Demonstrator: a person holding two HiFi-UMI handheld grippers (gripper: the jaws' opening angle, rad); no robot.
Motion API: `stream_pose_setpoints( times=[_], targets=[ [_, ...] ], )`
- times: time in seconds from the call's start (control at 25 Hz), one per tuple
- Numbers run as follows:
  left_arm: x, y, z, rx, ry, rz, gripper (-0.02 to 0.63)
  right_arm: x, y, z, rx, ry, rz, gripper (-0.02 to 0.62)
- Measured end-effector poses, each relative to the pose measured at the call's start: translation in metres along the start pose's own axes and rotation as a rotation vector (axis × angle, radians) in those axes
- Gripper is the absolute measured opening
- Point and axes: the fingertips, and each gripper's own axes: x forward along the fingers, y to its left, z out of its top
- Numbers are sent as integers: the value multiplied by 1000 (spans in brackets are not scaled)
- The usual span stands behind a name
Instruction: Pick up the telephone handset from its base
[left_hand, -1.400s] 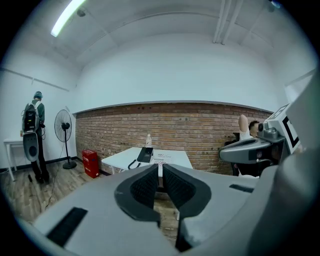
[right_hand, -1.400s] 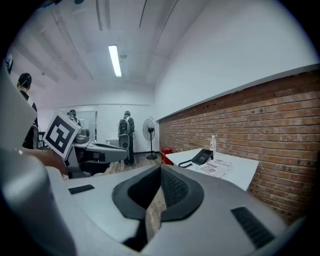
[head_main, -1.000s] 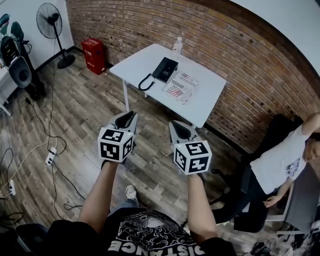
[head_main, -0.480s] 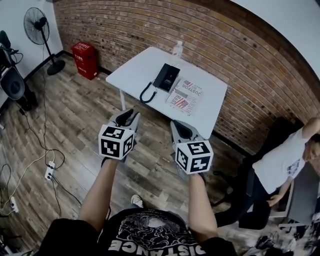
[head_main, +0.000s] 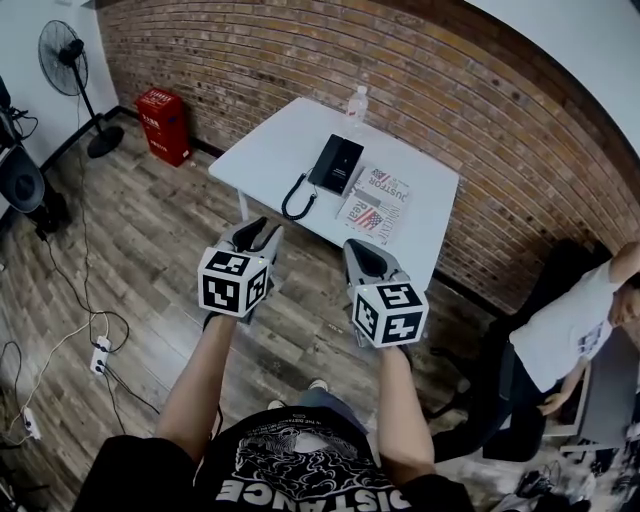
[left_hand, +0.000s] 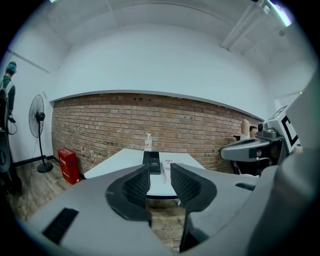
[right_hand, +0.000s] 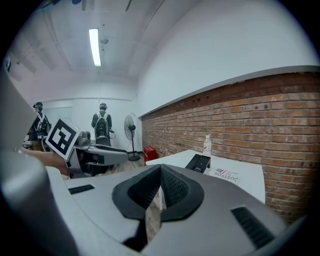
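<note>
**A:** How far along is the pickup?

**B:** By my reading it hasn't begun. The telephone handset (head_main: 326, 160) lies in place on its base (head_main: 340, 165), and both tools are well apart from it, held over the wooden floor short of the table (head_main: 275, 140).

**A:** What are the 2 tools doing?

**B:** The left gripper (head_main: 262, 228) has its jaws opening, with a clear gap and nothing between the pads. In the left gripper view the phone sits straight ahead, framed in that gap. The right gripper (head_main: 362, 250) has its jaws drawn together at the tips and carries nothing. From it the phone lies ahead and a little to the right.

**A:** So what's left?

**B:** All of it: closing the distance, getting jaws around the handset, clamping and lifting it off.

**A:** And how does the handset look?

**B:** It's black and slim, and lies flat along the side of the base nearer the left gripper. It blends into the base from this far off. A coiled cord (head_main: 295, 195) loops off the table edge nearest the tools. Printed papers (head_main: 375, 198) lie just beside the base on the right gripper's side, and 1 water bottle (head_main: 357, 100) stands beyond the phone.
</note>
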Motion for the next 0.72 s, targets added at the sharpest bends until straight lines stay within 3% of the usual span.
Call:
stream_pose_setpoints(
  times=[0.4,0.72],
  targets=[
    [57,31,5,12,23,-9,110,56,-35,2,29,-9,-5,0],
    [143,54,18,20,59,-27,110,120,-94,11,48,5,-10,0]
  ],
)
